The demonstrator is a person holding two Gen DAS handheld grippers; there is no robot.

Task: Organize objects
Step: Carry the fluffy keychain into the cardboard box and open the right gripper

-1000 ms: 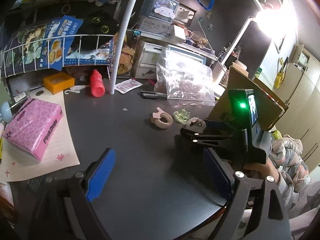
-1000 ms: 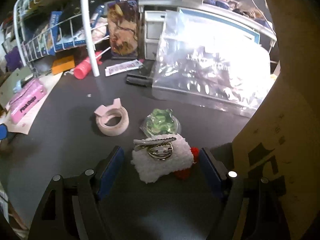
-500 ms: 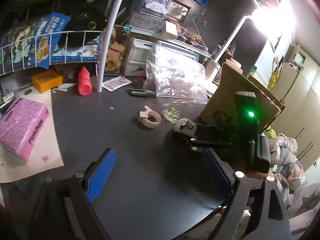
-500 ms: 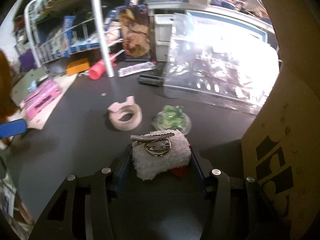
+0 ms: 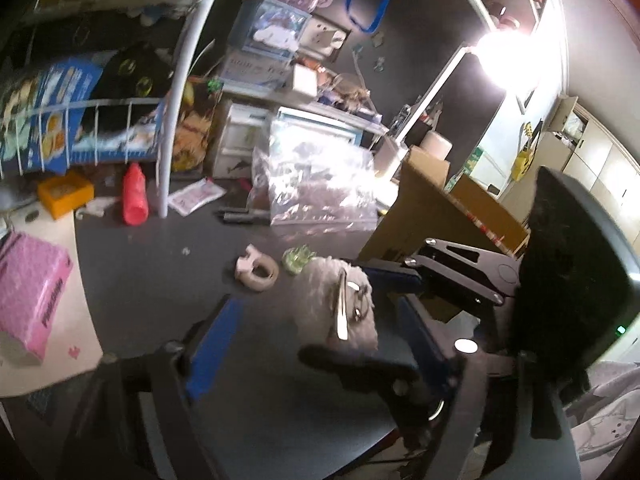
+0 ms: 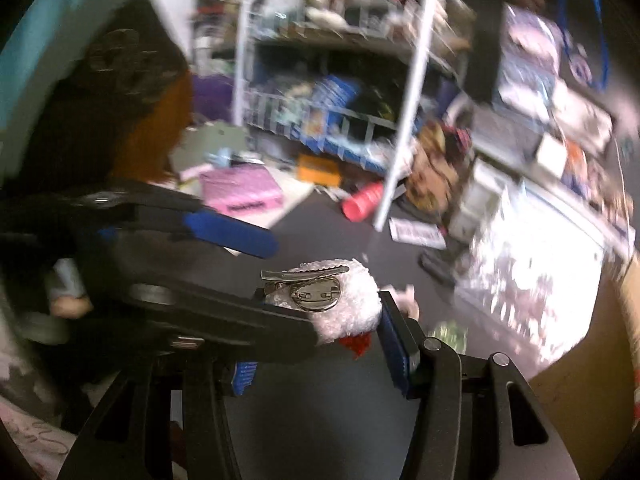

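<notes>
On the left of the dark desktop (image 5: 168, 280), at about nine o'clock in the left wrist view, lies a pink packet (image 5: 30, 292), with a red bottle (image 5: 134, 196) at eleven o'clock beside a white rack post (image 5: 176, 100). Nearer the middle, a roll of tape (image 5: 256, 270) and a small green trinket (image 5: 298, 258) sit close together on the desk, just beyond the fluffy white hair clip (image 5: 344, 304) that the task now turns on. That clip is lifted off the desk, held in the right gripper (image 5: 384, 316), which comes in from three o'clock; its blue pads press the plush from both sides at a middling width, as the right wrist view confirms (image 6: 328, 304). The left gripper (image 5: 316, 340) has its jaws closing, yet nothing lies between the pads: the clip hangs at about one o'clock from their gap, close to the right-hand finger (image 5: 424, 340). A handover probably calls for the left hand to shift that way. The clip's long axis, marked by its metal alligator bar (image 5: 341, 308), runs roughly twelve to six in the left view and nearly level in the right view (image 6: 308, 272). It looks soft and woolly, with a round metal pin back under the bar and a bit of red showing below (image 6: 356, 344). At two o'clock stands a cardboard box (image 5: 440, 216).
</notes>
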